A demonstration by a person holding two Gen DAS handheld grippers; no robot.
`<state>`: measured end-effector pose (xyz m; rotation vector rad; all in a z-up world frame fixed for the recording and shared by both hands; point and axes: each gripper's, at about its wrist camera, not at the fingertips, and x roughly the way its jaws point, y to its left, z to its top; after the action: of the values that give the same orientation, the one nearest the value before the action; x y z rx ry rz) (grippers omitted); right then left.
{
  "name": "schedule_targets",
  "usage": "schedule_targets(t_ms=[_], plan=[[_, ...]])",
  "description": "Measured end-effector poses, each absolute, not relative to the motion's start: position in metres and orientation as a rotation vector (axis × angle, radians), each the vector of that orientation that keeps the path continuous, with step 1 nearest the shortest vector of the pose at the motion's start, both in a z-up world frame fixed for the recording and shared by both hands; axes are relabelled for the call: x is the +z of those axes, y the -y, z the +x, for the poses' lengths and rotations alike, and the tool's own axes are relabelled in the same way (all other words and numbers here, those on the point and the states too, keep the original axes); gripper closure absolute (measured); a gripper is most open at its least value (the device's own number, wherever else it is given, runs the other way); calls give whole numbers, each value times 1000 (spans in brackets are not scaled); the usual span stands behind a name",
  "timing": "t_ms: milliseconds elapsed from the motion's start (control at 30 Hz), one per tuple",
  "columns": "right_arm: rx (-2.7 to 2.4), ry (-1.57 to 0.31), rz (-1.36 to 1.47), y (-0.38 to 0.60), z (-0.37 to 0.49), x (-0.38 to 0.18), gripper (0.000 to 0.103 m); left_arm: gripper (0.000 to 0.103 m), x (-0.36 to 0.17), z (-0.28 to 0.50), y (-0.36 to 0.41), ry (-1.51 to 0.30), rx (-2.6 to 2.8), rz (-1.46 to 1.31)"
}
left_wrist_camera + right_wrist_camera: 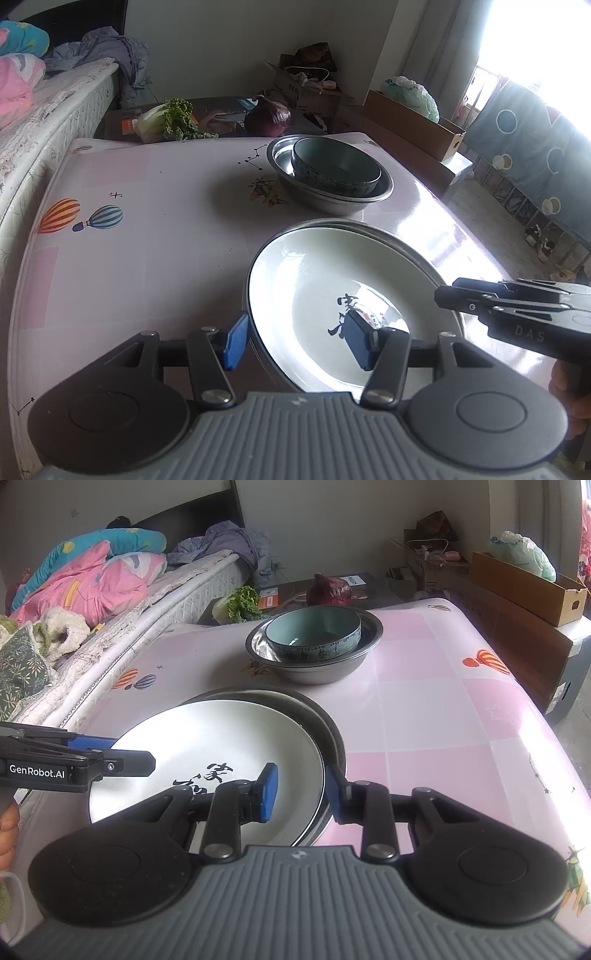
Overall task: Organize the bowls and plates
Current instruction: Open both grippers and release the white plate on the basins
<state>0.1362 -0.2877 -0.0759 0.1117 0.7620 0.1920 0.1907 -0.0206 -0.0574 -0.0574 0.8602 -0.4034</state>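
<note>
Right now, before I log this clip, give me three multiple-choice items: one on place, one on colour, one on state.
1. Where is the teal bowl?
A. inside the steel basin
B. on the white plate
C. on the bed

2. What colour are the pads of the tongs?
A. red
B. blue
C. green

3. How do the left tongs stand?
A. shut, empty
B. clamped on the bowl
C. open, astride the plate's rim

Key: A, it nests in the basin; B, blue faces show; C, gaps on both sides.
</note>
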Motion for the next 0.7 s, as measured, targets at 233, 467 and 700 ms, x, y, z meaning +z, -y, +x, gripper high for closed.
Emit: schedule_targets(t_ms=[233,467,700], plan=[[194,-755,132,290,133,-71,75,28,-41,177,23,-762,-403,-20],[183,-726,166,295,118,-58,72,19,-37,169,23,-760,-393,-20],[152,-720,188,298,101,-52,59,12,-33,157,14,-751,-379,-47]])
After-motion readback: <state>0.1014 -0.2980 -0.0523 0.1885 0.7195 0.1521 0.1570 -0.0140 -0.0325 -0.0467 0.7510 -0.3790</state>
